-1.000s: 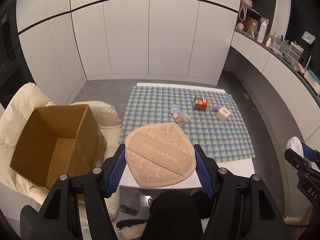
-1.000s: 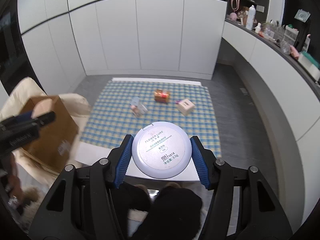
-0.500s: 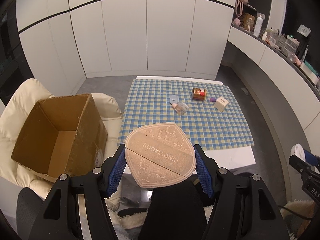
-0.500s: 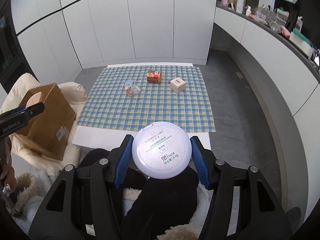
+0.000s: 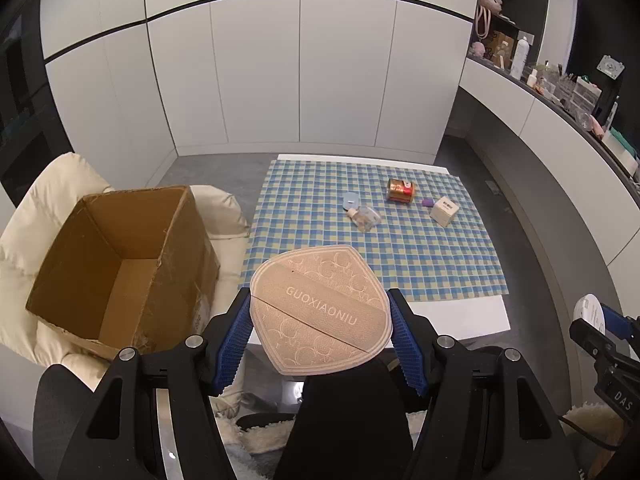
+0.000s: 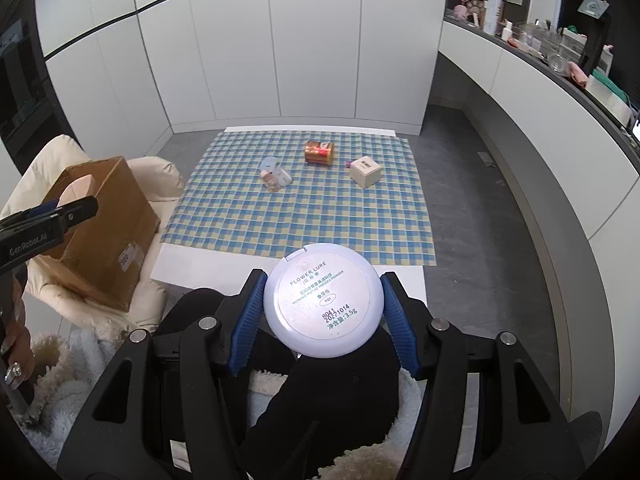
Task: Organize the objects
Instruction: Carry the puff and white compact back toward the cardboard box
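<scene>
Two grippers are seen here, each clamped on something. Low in the left wrist view, the left gripper is closed on a tan, shield-shaped powder puff with "GUOXIAONIU" printed across its band; the blue pads are pressed against both edges, and the puff is held up flat in front of the camera. Low in the right wrist view, the right gripper is clenched the same way around a round white compact marked "FLOWER LURE", label side up.

Just behind the grippers, dark trousers and fluffy white fabric are seen at the bottom of both frames. At the left of the left wrist view, an open cardboard box is propped on a cream padded chair, with nothing visible inside it. The box is beside the near left corner of a white table covered by a blue and yellow checked cloth.

Further back on the cloth, the leftover bits are gathered above centre of the frame: a small clear bottle lying on its side, touching or nearly touching a little blue piece, then a gold and red can tipped over, a tiny purple item and a cream cube-shaped box just beside it.

White cabinet doors are seen across the back, and a cluttered counter is in the upper right.
</scene>
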### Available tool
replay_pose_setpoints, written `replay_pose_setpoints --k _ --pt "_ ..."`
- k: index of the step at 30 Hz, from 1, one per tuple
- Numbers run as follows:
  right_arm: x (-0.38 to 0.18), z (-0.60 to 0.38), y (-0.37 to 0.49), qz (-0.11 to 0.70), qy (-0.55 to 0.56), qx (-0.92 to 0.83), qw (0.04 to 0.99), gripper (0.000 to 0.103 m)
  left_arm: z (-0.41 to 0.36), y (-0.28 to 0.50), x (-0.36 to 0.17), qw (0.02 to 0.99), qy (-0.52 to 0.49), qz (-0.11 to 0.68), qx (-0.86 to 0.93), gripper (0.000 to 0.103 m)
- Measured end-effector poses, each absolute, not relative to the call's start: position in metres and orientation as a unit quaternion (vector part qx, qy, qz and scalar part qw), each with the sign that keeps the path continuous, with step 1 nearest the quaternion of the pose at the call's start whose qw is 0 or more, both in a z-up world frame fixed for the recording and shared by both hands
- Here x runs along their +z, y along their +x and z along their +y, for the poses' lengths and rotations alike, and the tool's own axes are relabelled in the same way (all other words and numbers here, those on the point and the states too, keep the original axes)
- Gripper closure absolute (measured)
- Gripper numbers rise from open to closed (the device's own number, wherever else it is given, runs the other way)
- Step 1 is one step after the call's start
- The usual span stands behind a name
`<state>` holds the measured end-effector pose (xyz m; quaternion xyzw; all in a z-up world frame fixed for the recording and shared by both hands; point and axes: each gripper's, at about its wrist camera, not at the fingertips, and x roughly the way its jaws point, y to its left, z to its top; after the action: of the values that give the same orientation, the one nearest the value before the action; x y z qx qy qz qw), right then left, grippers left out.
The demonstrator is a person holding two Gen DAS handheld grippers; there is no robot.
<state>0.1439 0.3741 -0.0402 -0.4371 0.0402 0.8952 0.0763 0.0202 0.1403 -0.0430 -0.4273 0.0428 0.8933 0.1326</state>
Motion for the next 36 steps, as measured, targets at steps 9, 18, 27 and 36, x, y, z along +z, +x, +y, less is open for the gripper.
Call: replay_pose_setpoints --k 9,18,27,36 --pt "-0.041 0.363 0.142 0.03 -0.438 0.896 0.069 0.043 0.13 0.019 -0.045 0.126 -0.43 0.033 0.893 0.037" --pt "-0.045 0.348 0.132 0.019 -0.443 0.895 0.048 0.043 0.109 0.02 -0.048 0.103 -0.435 0.018 0.894 0.037" --pt "-0.05 0.316 0.112 0.002 -0.446 0.895 0.001 0.043 0.072 0.021 -0.047 0.059 -0.435 -0.007 0.898 0.037" --pt "-0.05 0.265 0.084 -0.029 -0.44 0.896 -0.061 0.043 0.032 0.023 -0.051 0.015 -0.438 -0.029 0.899 0.037"
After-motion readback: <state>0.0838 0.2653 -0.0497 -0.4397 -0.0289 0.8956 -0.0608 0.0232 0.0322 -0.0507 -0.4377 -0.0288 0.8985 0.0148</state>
